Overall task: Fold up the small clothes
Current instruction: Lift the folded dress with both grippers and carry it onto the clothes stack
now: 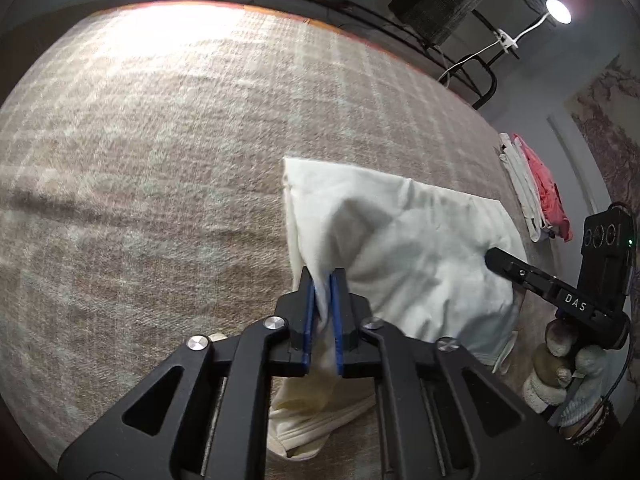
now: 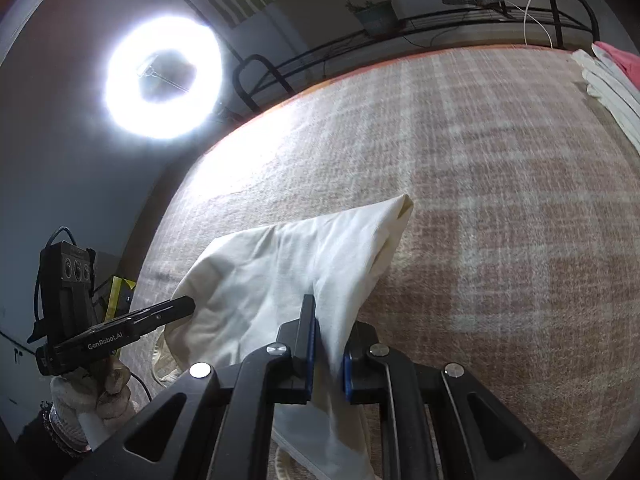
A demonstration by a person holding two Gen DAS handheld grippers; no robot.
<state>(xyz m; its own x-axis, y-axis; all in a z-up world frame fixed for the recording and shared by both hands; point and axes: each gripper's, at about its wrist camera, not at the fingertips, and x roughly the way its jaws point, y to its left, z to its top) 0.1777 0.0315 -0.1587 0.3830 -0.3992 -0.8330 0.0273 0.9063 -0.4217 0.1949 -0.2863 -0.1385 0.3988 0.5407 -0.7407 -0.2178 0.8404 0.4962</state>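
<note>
A small cream-white garment [image 1: 400, 240] lies partly lifted over a beige plaid blanket [image 1: 160, 160]. My left gripper [image 1: 323, 280] is shut on its near left edge, cloth pinched between the blue pads. My right gripper [image 2: 330, 320] is shut on the garment's [image 2: 288, 264] other near edge, and the cloth drapes over one finger. Each gripper shows in the other's view: the right one [image 1: 496, 258] at the garment's right side, the left one [image 2: 188, 304] at its left side. The far part of the garment rests on the blanket.
A stack of folded white and pink clothes [image 1: 536, 192] lies at the blanket's right edge; it also shows in the right wrist view [image 2: 608, 80]. A ring light [image 2: 164, 76] glares at left. A black metal rail [image 2: 440, 24] and a lamp [image 1: 558, 10] stand beyond the far edge.
</note>
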